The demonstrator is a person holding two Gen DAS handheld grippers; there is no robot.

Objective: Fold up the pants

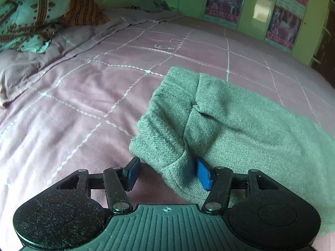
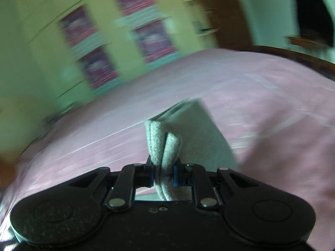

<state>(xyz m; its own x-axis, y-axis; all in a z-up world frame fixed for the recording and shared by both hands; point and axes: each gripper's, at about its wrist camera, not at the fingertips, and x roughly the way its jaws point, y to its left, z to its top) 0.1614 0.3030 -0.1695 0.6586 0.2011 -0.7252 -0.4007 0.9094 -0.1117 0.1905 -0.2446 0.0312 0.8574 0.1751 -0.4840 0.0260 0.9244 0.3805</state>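
Right tongs (image 2: 164,176): jaws clamped on a bunched double fold of the grey pants (image 2: 165,146), which rise straight ahead from between the jaws and trail down to the pink bedspread (image 2: 272,115) beyond. This view is heavily smeared, so nothing finer can be read.

Left tongs (image 1: 167,172): jaws apart. A corner of the pants (image 1: 209,121) lies between them, against the right-hand blue pad (image 1: 204,174); the left-hand pad (image 1: 132,172) sits clear over the bedspread (image 1: 83,104). Ahead and to the right the cloth lies folded over on itself on the bed. Further off, left, sits a patterned pillow (image 1: 31,16); at the back, green cupboards (image 1: 261,10).

Risks, as judged: with only one end gripped, a fast pull may drag the resting half askew and undo the fold. The left jaws, if closed here, may catch a single layer or bedspread.
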